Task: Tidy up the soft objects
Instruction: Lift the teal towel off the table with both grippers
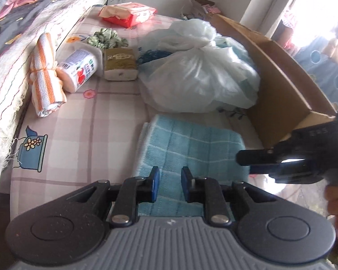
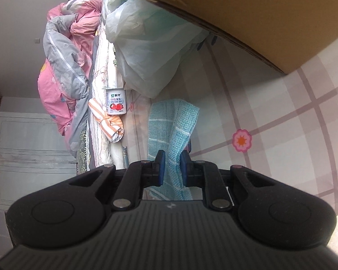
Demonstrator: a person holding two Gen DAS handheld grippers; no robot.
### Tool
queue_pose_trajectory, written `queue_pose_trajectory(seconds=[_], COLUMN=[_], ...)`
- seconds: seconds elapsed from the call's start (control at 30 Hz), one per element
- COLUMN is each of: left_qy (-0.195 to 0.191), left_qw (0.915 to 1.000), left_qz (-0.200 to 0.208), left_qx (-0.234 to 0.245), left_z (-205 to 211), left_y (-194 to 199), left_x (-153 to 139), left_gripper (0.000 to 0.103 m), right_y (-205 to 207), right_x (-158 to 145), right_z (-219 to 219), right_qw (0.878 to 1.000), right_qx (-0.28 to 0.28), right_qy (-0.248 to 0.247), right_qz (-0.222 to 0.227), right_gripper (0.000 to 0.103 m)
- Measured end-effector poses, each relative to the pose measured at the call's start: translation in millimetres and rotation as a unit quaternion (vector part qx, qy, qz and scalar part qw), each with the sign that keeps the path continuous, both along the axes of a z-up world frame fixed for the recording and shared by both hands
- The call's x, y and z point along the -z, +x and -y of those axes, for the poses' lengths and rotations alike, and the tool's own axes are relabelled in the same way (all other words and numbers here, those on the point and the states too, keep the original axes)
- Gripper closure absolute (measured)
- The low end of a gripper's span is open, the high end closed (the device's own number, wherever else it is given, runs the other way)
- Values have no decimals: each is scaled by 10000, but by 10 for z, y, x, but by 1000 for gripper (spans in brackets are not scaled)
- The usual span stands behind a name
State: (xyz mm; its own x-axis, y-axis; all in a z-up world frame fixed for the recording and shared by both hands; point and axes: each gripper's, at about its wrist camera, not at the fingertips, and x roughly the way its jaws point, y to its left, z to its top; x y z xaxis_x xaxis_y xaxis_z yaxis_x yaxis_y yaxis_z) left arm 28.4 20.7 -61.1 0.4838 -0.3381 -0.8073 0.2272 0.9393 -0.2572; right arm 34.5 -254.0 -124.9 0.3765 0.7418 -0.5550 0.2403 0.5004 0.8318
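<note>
A folded light-blue checked towel (image 1: 187,144) lies on the plaid bedsheet (image 1: 78,135) in front of a cardboard box (image 1: 279,94). My left gripper (image 1: 170,180) hovers just above the towel's near part, its blue pads a little apart with nothing pinched between them. My right gripper (image 1: 240,160) comes in from the right at the towel's right edge, held by a person's hand (image 1: 336,207). In the right wrist view, the right gripper (image 2: 172,164) is shut on a fold of the towel (image 2: 175,121).
A tied white plastic bag (image 1: 198,72) sits behind the towel. Left of it lie an orange-striped rolled cloth (image 1: 45,76), a yogurt cup (image 1: 78,67), an olive tissue pack (image 1: 120,64), a green scrunchie (image 1: 106,37) and a red pack (image 1: 128,13). A quilt edge (image 1: 15,72) borders the left.
</note>
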Motion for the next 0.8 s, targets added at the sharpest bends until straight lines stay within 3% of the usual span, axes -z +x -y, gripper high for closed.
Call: queue_pose_trajectory(seconds=[0.1, 0.43, 0.8], left_qy=[-118, -303, -686], left_qw=[9996, 9993, 9971], left_qz=[-251, -184, -223], left_qx=[-83, -71, -249], left_z=[-82, -186, -427], left_y=[50, 27, 21], left_x=[133, 166, 179], left_gripper=[85, 85, 87], right_y=[53, 408, 670], right_x=[-85, -80, 177], right_z=[-59, -492, -777], right_qw=[9998, 9968, 9979], right_qx=[-128, -733, -591], right_qy=[85, 296, 259], right_qz=[155, 138, -73], right_gripper=[90, 90, 91])
